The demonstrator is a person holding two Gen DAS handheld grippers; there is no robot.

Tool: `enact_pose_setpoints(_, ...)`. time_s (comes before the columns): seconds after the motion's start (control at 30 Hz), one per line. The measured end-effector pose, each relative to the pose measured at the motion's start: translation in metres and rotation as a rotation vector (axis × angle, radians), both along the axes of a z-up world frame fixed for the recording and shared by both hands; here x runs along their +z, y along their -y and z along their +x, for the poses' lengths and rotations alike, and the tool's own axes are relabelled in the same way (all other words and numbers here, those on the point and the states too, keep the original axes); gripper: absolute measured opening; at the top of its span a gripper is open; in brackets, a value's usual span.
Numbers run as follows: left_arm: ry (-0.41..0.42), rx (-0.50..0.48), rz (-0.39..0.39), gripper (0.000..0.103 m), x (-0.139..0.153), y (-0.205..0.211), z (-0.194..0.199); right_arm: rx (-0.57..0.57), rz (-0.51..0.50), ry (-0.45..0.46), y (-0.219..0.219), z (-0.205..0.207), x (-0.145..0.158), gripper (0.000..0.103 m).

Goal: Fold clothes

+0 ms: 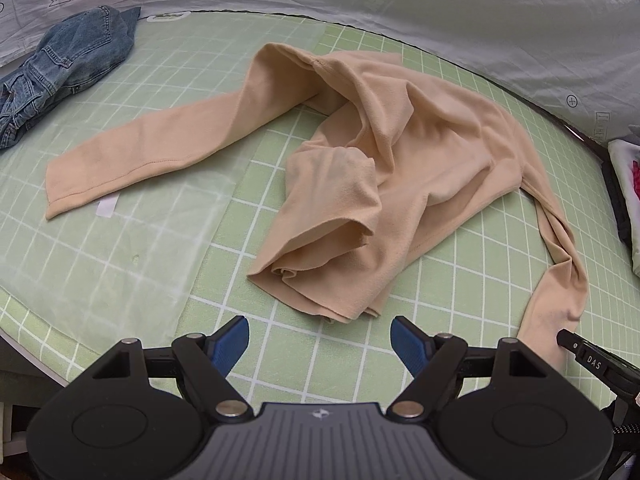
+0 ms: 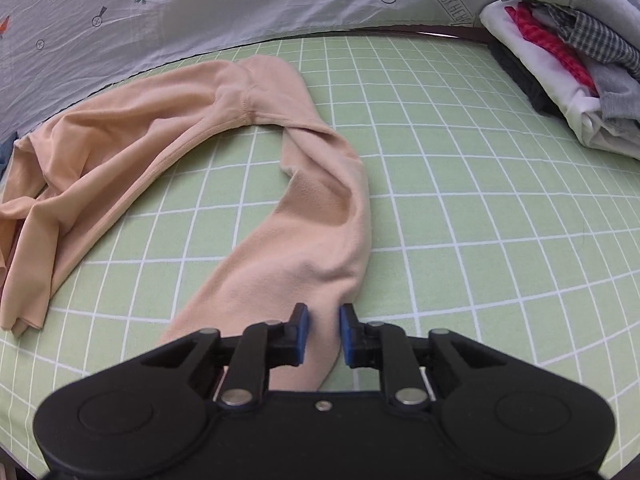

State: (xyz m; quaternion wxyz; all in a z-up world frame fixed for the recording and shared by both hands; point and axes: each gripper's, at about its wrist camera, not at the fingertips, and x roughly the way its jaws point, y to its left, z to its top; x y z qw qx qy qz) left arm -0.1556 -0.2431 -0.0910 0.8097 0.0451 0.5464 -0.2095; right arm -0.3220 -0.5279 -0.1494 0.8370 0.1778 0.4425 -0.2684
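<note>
Between the blue pads of the right gripper (image 2: 323,334), narrowly parted, lies the cuff of the peach long-sleeved knit top (image 2: 304,248); its sleeve runs away toward the green grid mat's (image 2: 480,200) far edge. Left gripper (image 1: 320,344) gapes wide, empty, just short of the crumpled hem.

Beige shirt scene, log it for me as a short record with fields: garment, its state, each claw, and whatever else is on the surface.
garment: beige long-sleeve shirt
state: crumpled, unfolded, sleeves sprawled apart
left claw: open, hovering short of the shirt hem, holding nothing
right claw: pads either side of a sleeve end, nearly closed, full grip unclear
surface: green grid mat
other items: denim garment at far left, stack of folded clothes at far right
</note>
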Motion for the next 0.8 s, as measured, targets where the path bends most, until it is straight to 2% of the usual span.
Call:
enact_pose_setpoints(0.1,0.004,0.009,-0.001,0.079,0.001,0.000,-0.003,0.007,-0.034,-0.032,0.013,-0.003,0.003,0.006)
enact_pose_setpoints(0.23,0.001,0.035,-0.009,0.079,0.000,-0.002,-0.008,0.006,-0.235,-0.107,0.047,-0.007,0.016,0.005)
enact_pose_setpoints(0.37,-0.014,0.065,-0.013,0.079,-0.003,-0.003,-0.014,-0.059,-0.466,-0.141,0.088,-0.011,0.048,0.006)
enact_pose_setpoints(0.43,-0.023,0.077,-0.014,0.079,-0.004,-0.003,-0.016,-0.105,-0.501,-0.137,0.102,-0.011,0.059,0.011)
enact_pose_setpoints(0.47,-0.027,0.083,-0.014,0.079,-0.005,-0.003,-0.016,-0.124,-0.478,-0.126,0.107,-0.012,0.061,0.015)
enact_pose_setpoints(0.53,-0.025,0.093,-0.009,0.079,-0.005,-0.003,-0.016,-0.142,-0.406,-0.099,0.108,-0.012,0.059,0.047)
enact_pose_setpoints(0.6,-0.016,0.102,-0.003,0.079,-0.003,-0.003,-0.015,-0.124,-0.361,-0.074,0.098,-0.010,0.050,0.049)
enact_pose_setpoints(0.67,0.000,0.107,0.007,0.079,-0.001,-0.003,-0.012,-0.103,-0.323,-0.085,0.083,-0.003,0.037,0.054)
enact_pose_setpoints(0.73,0.021,0.097,0.025,0.079,0.002,-0.001,-0.008,-0.097,-0.275,-0.083,0.066,0.003,0.028,0.067)
enact_pose_setpoints(0.8,0.046,0.072,0.041,0.079,0.005,0.003,-0.003,-0.105,-0.231,-0.073,0.051,0.009,0.021,0.074)
